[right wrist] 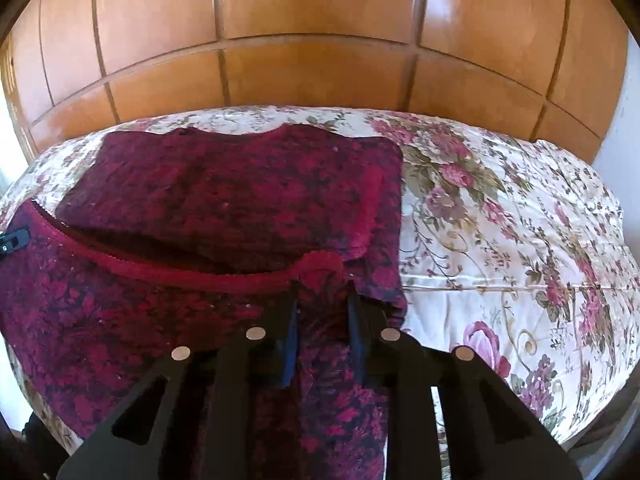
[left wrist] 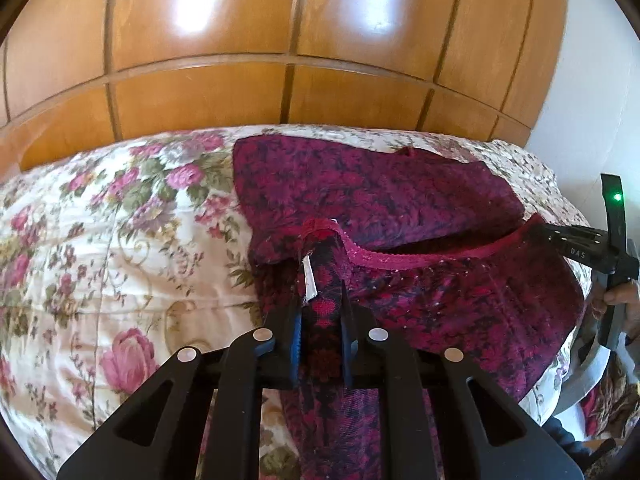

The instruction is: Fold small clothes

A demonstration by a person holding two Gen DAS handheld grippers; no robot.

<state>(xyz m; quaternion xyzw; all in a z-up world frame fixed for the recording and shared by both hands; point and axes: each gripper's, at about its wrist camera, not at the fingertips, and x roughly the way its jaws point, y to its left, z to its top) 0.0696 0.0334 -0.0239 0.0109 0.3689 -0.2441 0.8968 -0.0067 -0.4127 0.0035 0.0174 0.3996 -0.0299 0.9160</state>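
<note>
Mid-fold: dark red floral knit garment (left wrist: pixel 400 200) on floral quilted bed (left wrist: pixel 100 240), left gripper (left wrist: pixel 320 320) and right gripper (right wrist: pixel 322 312) jaws clamped on near trimmed edge, upper half flat, final fold pending.

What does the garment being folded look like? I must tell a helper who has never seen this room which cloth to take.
Start at the wooden wardrobe; below it lies a bed under a cream quilt printed with pink roses. On the quilt lies the garment, gripped by both claws. Unlike the pale quilt, it is dark crimson and black, with a scalloped red trim.
</note>
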